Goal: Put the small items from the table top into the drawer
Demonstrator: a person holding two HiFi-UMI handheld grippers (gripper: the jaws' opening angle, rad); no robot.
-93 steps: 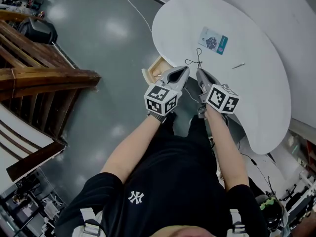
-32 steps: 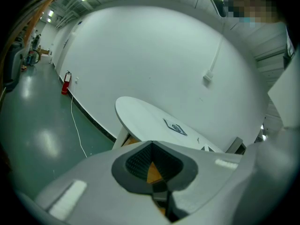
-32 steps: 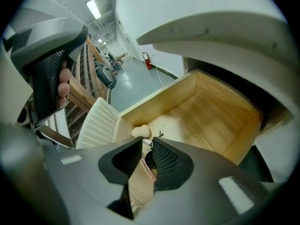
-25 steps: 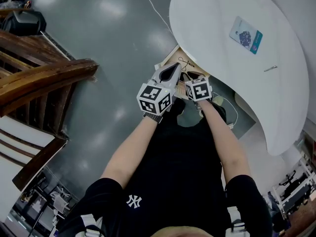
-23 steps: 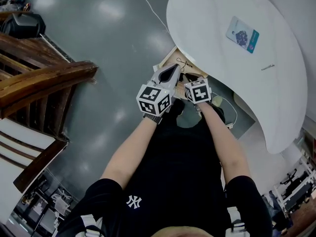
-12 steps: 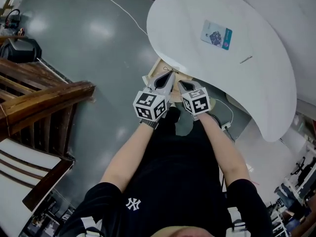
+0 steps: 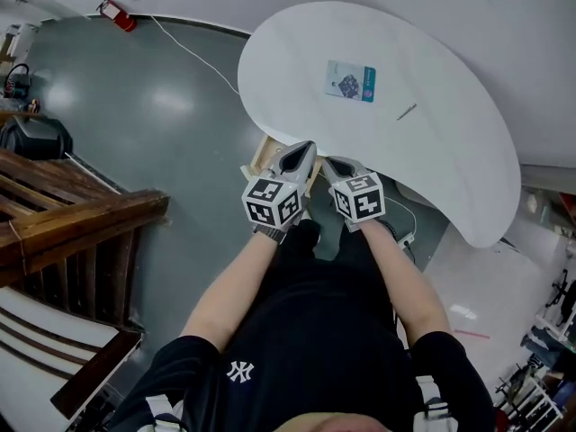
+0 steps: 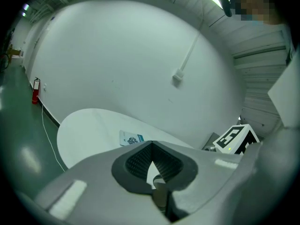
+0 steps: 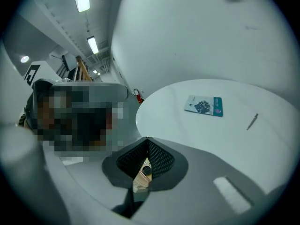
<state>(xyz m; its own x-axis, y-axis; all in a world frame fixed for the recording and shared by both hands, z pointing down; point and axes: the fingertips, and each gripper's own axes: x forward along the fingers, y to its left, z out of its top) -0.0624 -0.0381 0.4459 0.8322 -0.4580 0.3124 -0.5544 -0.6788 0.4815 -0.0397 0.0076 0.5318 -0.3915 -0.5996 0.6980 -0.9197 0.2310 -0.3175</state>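
Both grippers hang side by side just off the near edge of the white table [image 7: 450, 169], above the wooden drawer [image 7: 261, 157] that stands pulled out from under that edge. The left gripper [image 8: 150, 144] has its jaws together with nothing between them. The right gripper [image 9: 147, 140] is the same, tips meeting and empty; only a sliver of the drawer's pale wood shows through the hollow behind its pads. Two small items lie on the table top, well apart from both grippers: a flat packet [image 7: 351, 81] with a teal strip, near the middle of the table, and a thin dark stick-like piece [image 7: 407, 112] just beyond it toward the table's far side. What that piece is cannot be told.
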